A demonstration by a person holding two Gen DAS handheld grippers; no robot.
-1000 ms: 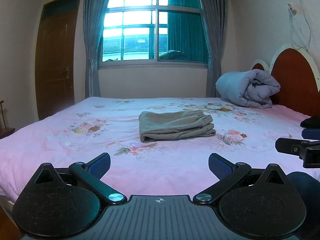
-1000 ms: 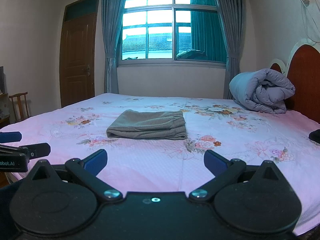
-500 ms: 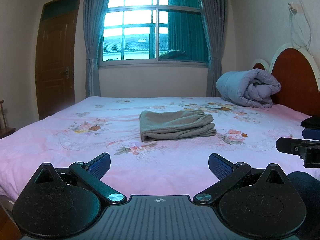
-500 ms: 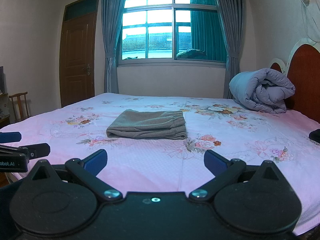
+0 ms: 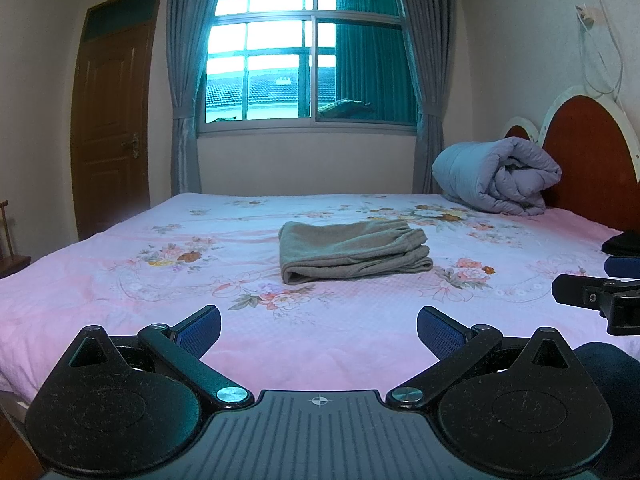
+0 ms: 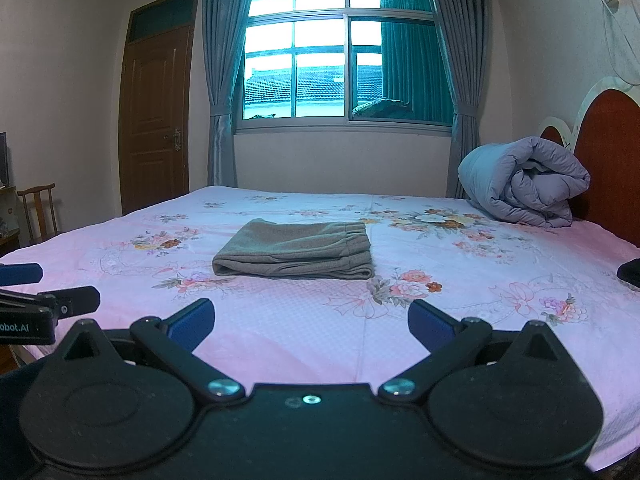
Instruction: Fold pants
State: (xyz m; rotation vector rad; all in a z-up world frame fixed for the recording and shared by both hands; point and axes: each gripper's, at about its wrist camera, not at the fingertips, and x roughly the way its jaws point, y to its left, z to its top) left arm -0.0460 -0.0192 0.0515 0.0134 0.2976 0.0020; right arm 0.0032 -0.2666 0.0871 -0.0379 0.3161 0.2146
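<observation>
Both jaw sets spread, empty: left gripper (image 5: pixel 319 330) and right gripper (image 6: pixel 310 320) hover at near bed (image 5: pixel 120 280) edge. Pants (image 5: pixel 352 252) lie folded mid-bed, well apart. Looks done; keep clear, don't snag layers. Rolled duvet (image 5: pixel 496 178) far right.

Pants (image 5: pixel 352 250) — matt, soft cloth

Both wrist views low, bedside (sharing bed (image 5: pixel 120 280)).
</observation>
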